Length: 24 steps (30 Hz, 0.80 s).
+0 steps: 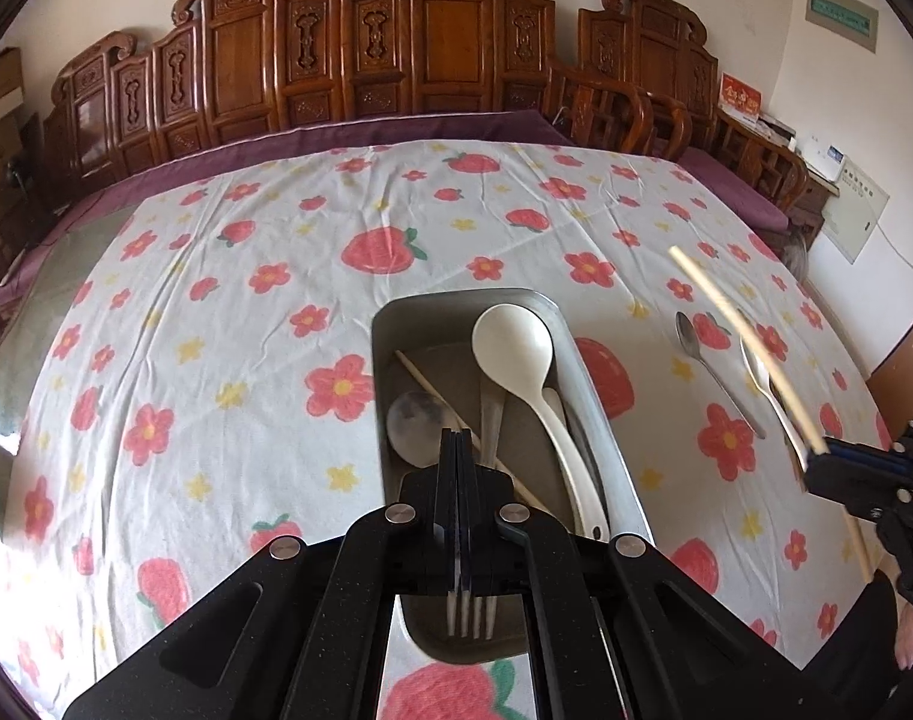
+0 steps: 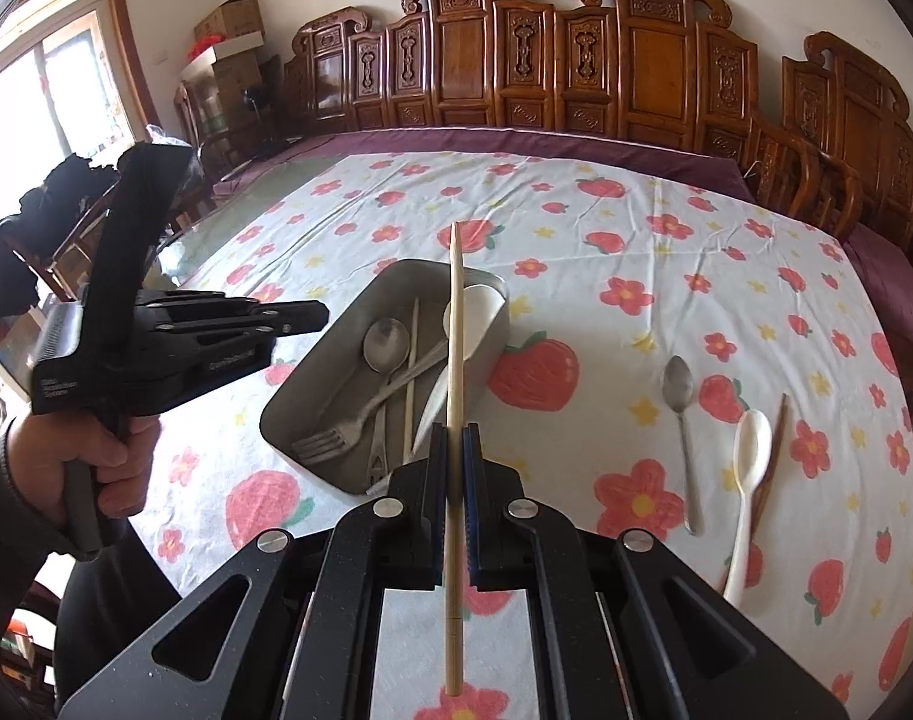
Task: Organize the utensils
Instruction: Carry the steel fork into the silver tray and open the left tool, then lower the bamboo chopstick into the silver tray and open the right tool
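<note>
Our right gripper (image 2: 455, 441) is clamped on a chopstick (image 2: 454, 324); the left gripper (image 1: 458, 450) is pinched closed, empty. That thin stick could pivot and miss the metal tray (image 2: 288, 402).

Counts: 1 grey rectangular metal tray (image 2: 312, 384). Inside tray: 1 round-bowled metal spoon (image 2: 386, 343), 1 metal fork (image 2: 336, 435), 1 large white plastic ladle-spoon (image 1: 516, 342), 1 pale bamboo chopstick (image 2: 412, 360). On cloth: 1 slim metal teaspoon (image 2: 679, 396), 1 white plastic spoon (image 2: 750, 450), 1 dark brown wooden chopstick (image 2: 777, 438). In air: 1 pale bamboo chopstick (image 2: 455, 324). Total chopsticks 3, spoons 4.
</note>
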Each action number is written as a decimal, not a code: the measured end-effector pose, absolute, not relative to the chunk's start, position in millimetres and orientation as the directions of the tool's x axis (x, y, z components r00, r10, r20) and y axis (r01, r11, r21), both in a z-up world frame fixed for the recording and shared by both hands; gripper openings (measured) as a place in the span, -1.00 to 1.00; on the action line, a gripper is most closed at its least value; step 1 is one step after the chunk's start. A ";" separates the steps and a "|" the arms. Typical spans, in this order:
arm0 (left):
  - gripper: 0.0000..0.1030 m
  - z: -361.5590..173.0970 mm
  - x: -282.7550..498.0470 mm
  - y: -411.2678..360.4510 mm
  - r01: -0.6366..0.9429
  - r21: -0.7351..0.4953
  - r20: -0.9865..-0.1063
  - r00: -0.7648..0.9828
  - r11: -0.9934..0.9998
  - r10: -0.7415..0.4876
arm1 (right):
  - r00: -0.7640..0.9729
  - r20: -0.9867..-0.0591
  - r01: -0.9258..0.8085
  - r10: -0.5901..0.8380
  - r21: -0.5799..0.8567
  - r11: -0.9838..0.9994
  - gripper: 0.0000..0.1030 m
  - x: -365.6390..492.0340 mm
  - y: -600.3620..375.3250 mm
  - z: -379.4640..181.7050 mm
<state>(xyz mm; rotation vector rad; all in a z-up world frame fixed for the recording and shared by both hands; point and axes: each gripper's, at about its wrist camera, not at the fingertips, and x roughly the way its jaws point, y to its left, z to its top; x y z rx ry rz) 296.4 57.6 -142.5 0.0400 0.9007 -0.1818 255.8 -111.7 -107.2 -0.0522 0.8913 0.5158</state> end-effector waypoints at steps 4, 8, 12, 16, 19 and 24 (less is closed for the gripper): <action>-1.00 -135.4 287.3 68.5 0.176 -0.036 -0.770 0.623 0.984 -0.140 | 0.483 -0.764 -0.450 0.428 0.203 0.870 -0.88 272.9 -92.6 -117.8; -1.00 -126.9 274.6 79.5 0.173 -0.036 -0.755 0.641 0.984 -0.140 | 0.456 -0.772 -0.450 0.443 0.229 0.863 -0.88 286.4 -75.3 -129.4; -1.00 -120.2 260.9 90.1 0.168 -0.038 -0.738 0.660 0.985 -0.141 | 0.434 -0.775 -0.440 0.459 0.263 0.859 -0.88 299.2 -61.9 -138.7; -1.00 -118.2 252.3 101.0 0.155 -0.063 -0.730 0.666 0.986 -0.151 | 0.422 -0.777 -0.427 0.468 0.285 0.858 -0.88 309.8 -54.0 -144.7; -1.00 -118.6 247.7 106.6 0.148 -0.067 -0.727 0.670 0.987 -0.149 | 0.409 -0.780 -0.412 0.474 0.306 0.858 -0.88 317.6 -49.9 -150.0; -1.00 -120.6 244.9 113.6 0.141 -0.082 -0.724 0.672 0.987 -0.156 | 0.401 -0.793 -0.411 0.459 0.293 0.864 -0.88 325.6 -39.1 -156.3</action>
